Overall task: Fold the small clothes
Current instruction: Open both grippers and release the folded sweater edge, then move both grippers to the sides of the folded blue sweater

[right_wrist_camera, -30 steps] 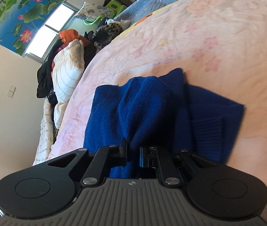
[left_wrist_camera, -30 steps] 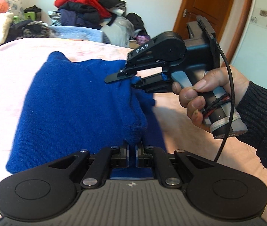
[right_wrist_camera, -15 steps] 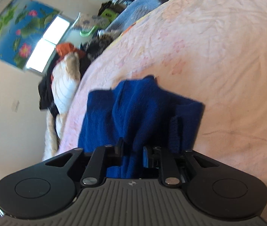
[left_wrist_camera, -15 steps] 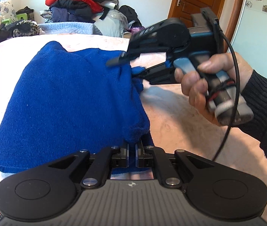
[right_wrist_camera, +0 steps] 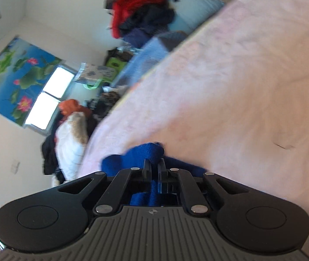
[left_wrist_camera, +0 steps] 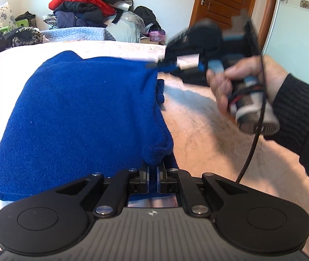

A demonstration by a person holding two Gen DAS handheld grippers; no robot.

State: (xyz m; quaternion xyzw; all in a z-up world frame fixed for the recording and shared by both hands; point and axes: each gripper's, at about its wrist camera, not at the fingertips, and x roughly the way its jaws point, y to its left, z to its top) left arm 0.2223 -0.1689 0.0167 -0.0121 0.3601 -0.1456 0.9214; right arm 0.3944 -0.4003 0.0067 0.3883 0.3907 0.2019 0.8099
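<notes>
Right gripper [left_wrist_camera: 154,66] has just re-closed on the blue sweater [left_wrist_camera: 84,119] at its far edge — re-grip complete; left gripper [left_wrist_camera: 152,174] still pinches the near edge, so the fold can proceed.

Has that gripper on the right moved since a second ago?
Yes. The right gripper, jaws shut on the blue sweater, has swung rightward and up toward the wooden door.

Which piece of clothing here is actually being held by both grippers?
The blue knit sweater spread on the pink bed; left gripper and right gripper both pinch it. The red and dark clothes sit piled behind, untouched.
</notes>
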